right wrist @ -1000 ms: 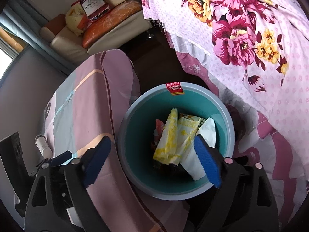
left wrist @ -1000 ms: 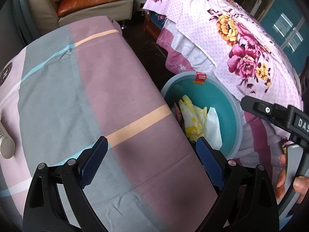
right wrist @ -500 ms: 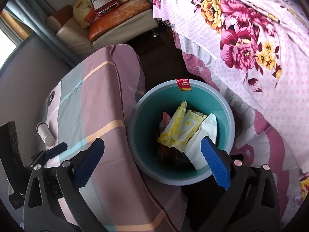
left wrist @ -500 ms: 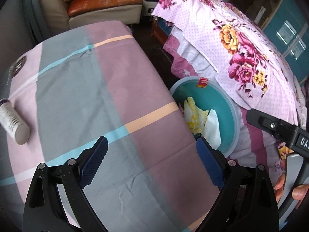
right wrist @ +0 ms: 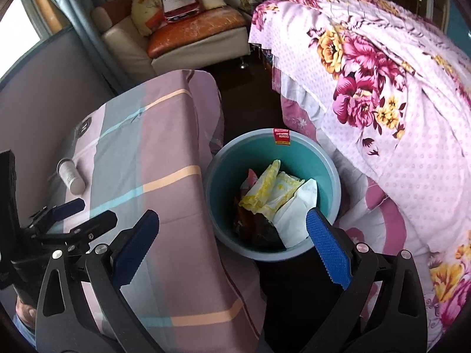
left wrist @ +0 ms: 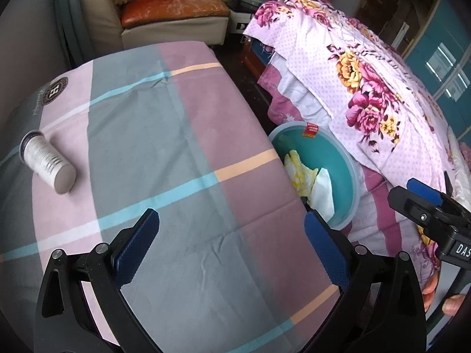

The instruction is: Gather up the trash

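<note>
While a bottle [left wrist: 47, 161] lies on the checked worktop [left wrist: 182, 135], wrappers [right wrist: 273, 188] are held in the bin [right wrist: 215, 194] beside the bed [right wrist: 397, 88]; left hand-held gripper [left wrist: 232, 247] and right hand-held gripper [right wrist: 232, 247] are spread wide, empty.

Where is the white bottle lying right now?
The white bottle lies on its side on the checked cloth, at the far left of the left wrist view. It is well away from the teal bin on the floor.

Bin [right wrist: 272, 253] mouth open above; wedged between table [right wrist: 164, 153] edge and bed [right wrist: 382, 94].
</note>
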